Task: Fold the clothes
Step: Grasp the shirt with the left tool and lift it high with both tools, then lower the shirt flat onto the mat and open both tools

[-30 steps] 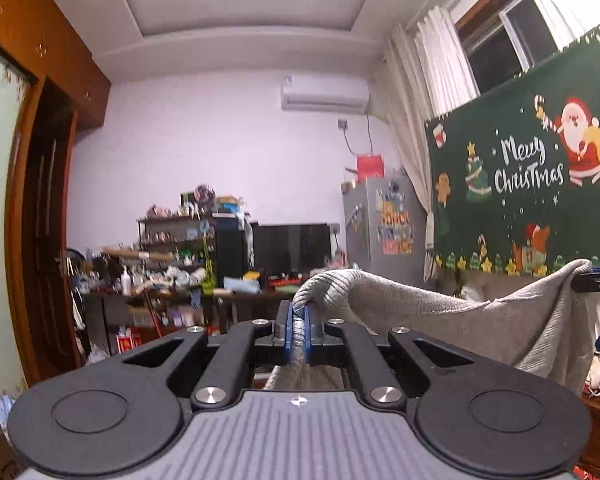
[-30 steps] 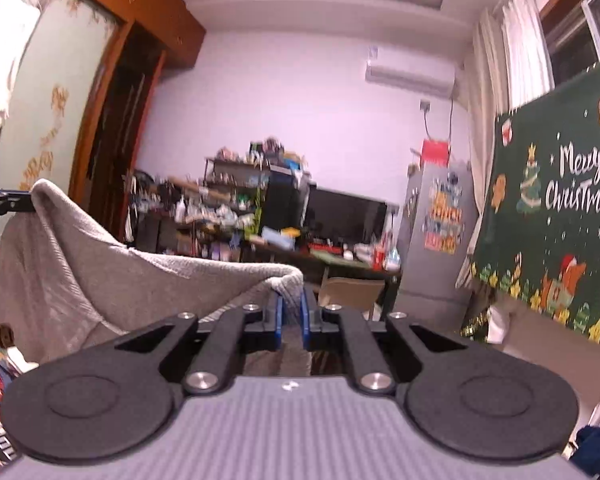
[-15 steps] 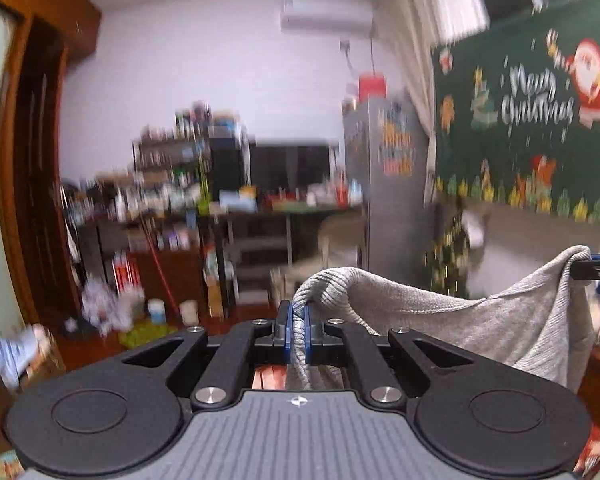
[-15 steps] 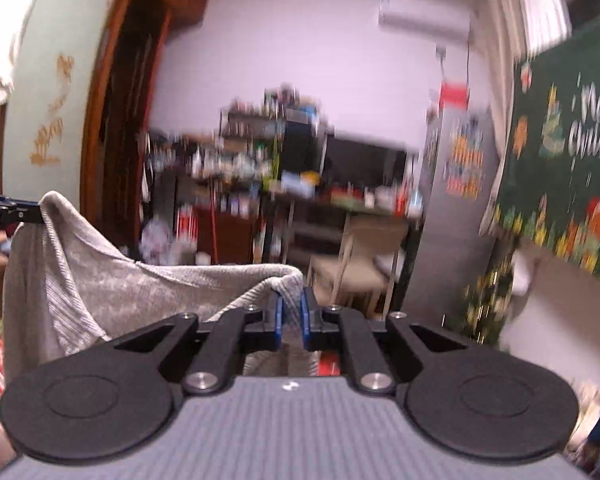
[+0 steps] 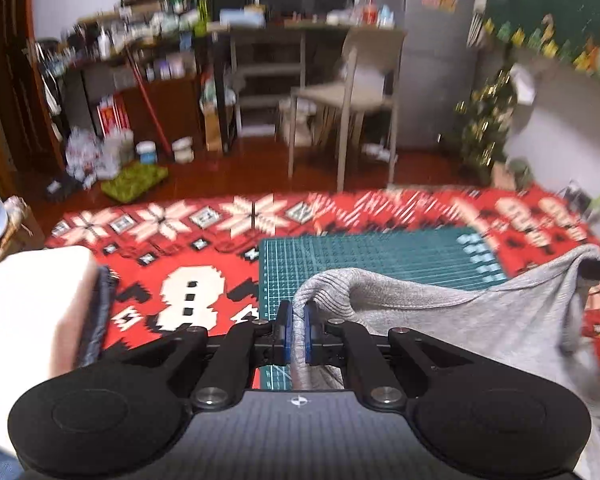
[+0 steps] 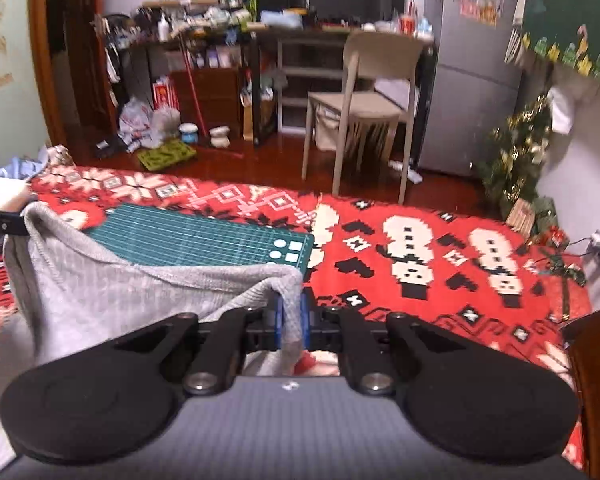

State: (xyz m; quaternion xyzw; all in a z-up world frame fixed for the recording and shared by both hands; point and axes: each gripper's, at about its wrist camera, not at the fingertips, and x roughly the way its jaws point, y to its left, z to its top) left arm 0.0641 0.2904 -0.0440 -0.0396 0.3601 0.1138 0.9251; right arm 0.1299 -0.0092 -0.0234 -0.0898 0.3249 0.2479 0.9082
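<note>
A: Sweater (image 5: 480,328), grey knit: where is it?

B: Strung between both tools. The left gripper (image 5: 296,334) is clamped on one corner, the right gripper (image 6: 291,320) on the other; its long axis runs from 9 to 3 o'clock.

A: And below?

B: The green cutting mat (image 6: 204,236) lies at 12 o'clock on the red patterned cloth (image 6: 440,240). I'd lay the sweater there. No containers.

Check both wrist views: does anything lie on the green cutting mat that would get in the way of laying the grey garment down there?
Nothing visible does. The grey garment hangs between the left gripper and right gripper, and the visible part of the green cutting mat is bare.
</note>
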